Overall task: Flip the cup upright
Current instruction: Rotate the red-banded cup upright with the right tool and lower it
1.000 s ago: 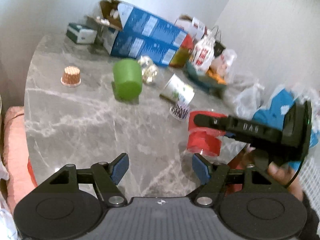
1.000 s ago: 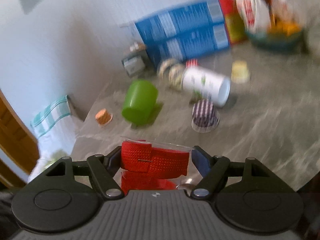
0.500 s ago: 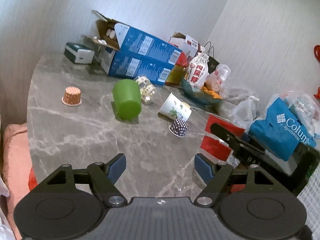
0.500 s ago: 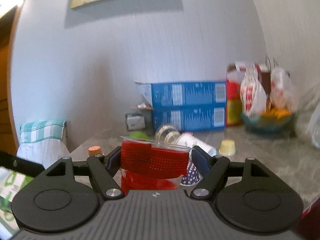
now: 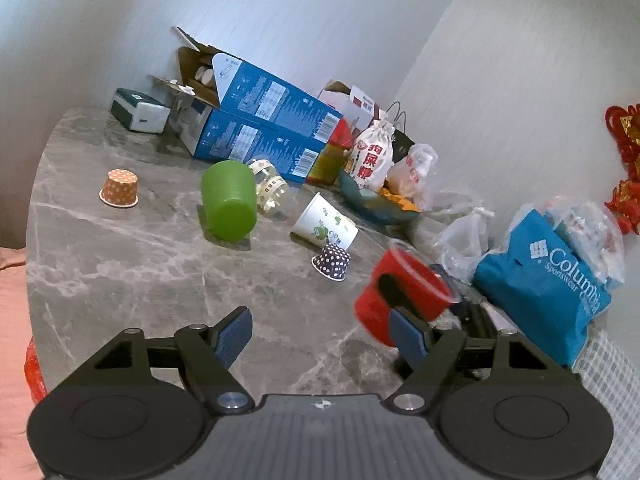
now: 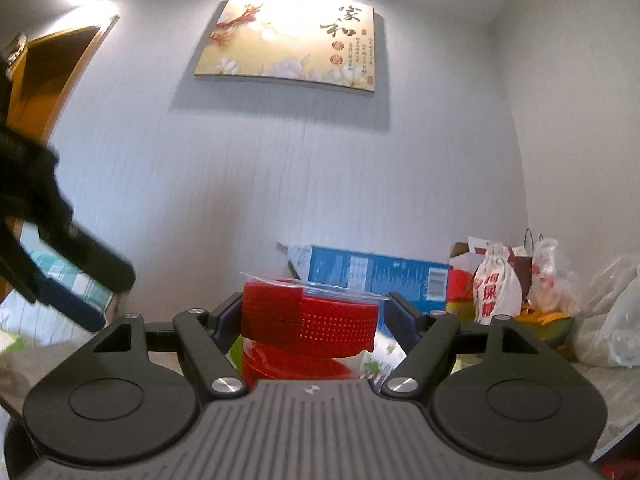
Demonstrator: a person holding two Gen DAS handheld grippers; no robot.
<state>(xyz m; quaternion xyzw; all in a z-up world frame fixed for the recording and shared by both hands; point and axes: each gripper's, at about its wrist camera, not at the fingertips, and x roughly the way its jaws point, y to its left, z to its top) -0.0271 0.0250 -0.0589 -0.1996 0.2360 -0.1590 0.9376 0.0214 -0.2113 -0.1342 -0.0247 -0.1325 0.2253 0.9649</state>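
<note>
Grey marble table, cluttered along the far wall, and the red cup is up off it.

Nearest, the left gripper (image 5: 320,334) hangs empty over bare stone, jaws spread wide. Right of it, the right gripper (image 6: 310,314) is clamped on the red cup (image 6: 308,320), a clear plastic tumbler with a dotted red band, rim upward and roughly level. Next move, by my reckoning: lower it base-first, then release. Farther off lie a ribbed green cup (image 5: 229,200), a paper cup (image 5: 325,226) and blue boxes (image 5: 264,128).
</note>
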